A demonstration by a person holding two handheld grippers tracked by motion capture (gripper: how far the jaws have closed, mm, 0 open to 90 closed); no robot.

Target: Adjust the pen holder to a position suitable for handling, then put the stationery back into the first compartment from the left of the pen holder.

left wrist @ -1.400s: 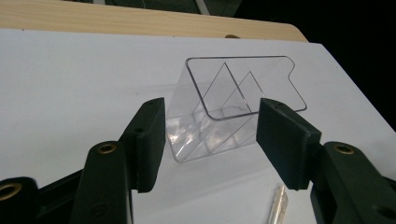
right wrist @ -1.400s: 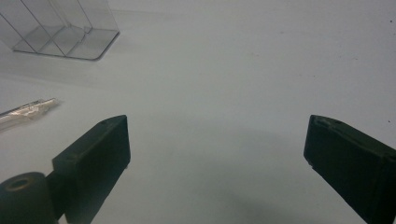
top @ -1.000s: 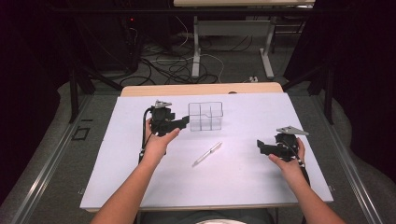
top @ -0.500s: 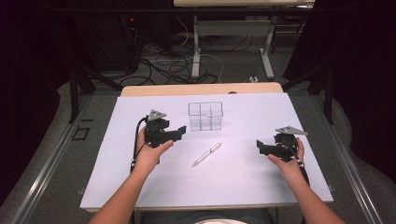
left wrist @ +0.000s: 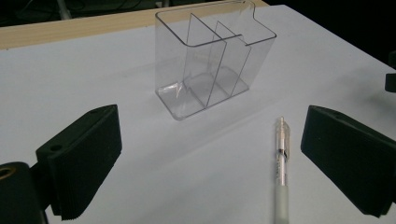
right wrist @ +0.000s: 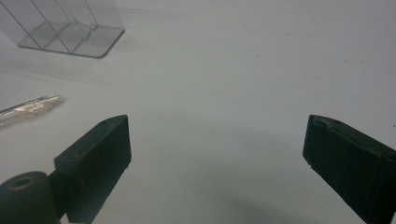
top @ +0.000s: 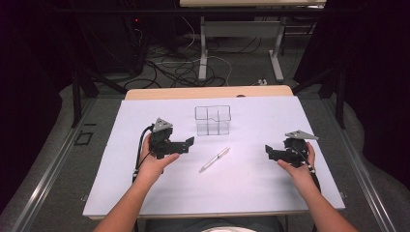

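Note:
A clear plastic organizer (top: 212, 120) with several compartments stands upright on the white table (top: 145, 193). A slim pen (top: 214, 160) with a clear cap lies flat in front of it. My left gripper (top: 187, 143) hovers low, left of the pen, pointing right. Its jaws have just been opening and stand wide apart, with nothing between the pads. In the left gripper view the pen (left wrist: 281, 158) lies ahead near the right jaw, with the organizer (left wrist: 212, 60) beyond it. My right gripper (top: 269, 153) rests at the right, open and empty, pointing left toward the pen (right wrist: 28, 108).
The white table top ends at a wooden strip (top: 208, 92) along the far edge. Beyond it are dark floor, cables (top: 174, 67) and table legs. Both forearms come in from the near edge.
My left hand has drawn back from beside the organizer, toward the near left and lower. Its jaws have spread wider. The right hand, pen and organizer have not moved.

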